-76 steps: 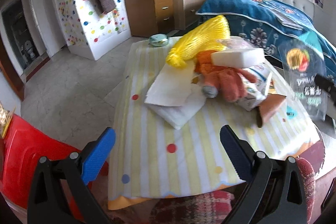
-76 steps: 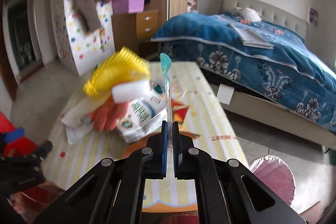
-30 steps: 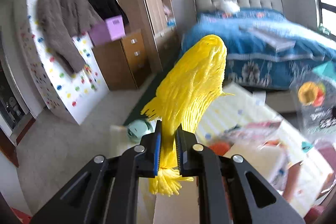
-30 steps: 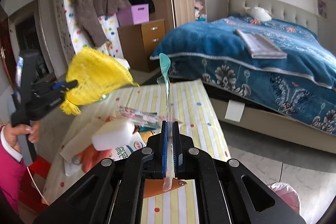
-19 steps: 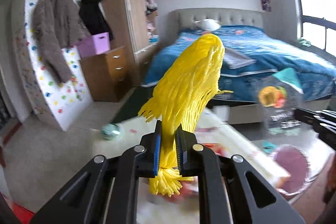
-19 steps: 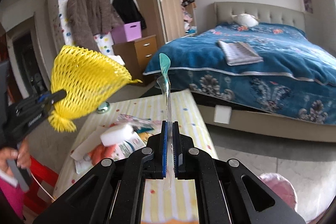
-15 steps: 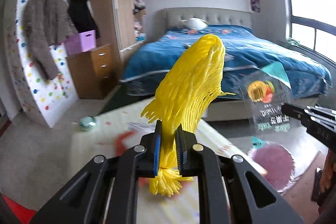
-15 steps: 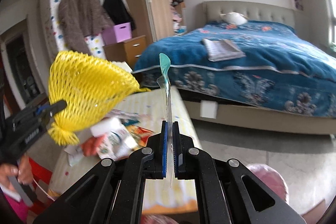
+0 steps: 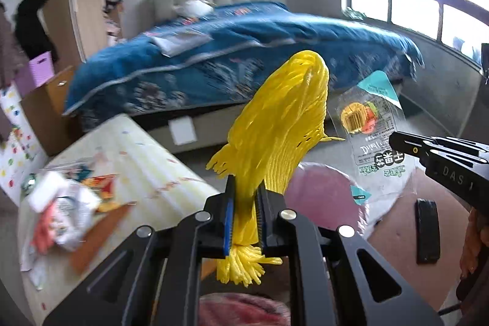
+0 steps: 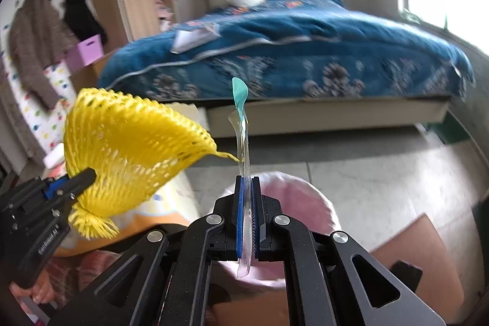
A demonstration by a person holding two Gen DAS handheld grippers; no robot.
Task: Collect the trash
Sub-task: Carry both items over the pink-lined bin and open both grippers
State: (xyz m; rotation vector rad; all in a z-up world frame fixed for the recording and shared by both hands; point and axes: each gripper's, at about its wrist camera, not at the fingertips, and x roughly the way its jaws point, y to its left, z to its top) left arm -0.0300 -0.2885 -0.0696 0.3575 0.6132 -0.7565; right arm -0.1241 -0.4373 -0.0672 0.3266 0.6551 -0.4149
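Note:
My left gripper (image 9: pixel 245 210) is shut on a yellow foam net sleeve (image 9: pixel 281 124), held in the air; it also shows in the right wrist view (image 10: pixel 131 152). My right gripper (image 10: pixel 247 216) is shut on a clear plastic snack wrapper (image 10: pixel 243 124) with a teal top, seen flat in the left wrist view (image 9: pixel 376 136). A bin lined with a pink bag (image 9: pixel 324 197) stands on the floor just below and ahead of both grippers; it also shows in the right wrist view (image 10: pixel 293 203).
A low table with a striped yellow cloth (image 9: pixel 146 170) holds a pile of trash (image 9: pixel 64 210) at left. A blue-covered bed (image 10: pixel 305 51) lies ahead. A brown cardboard sheet (image 10: pixel 421 252) and a black phone (image 9: pixel 428 231) lie at right.
Both grippers swung right, away from the table, and now hang over the pink bin. The left one closed on the yellow net and lifted it off the pile.

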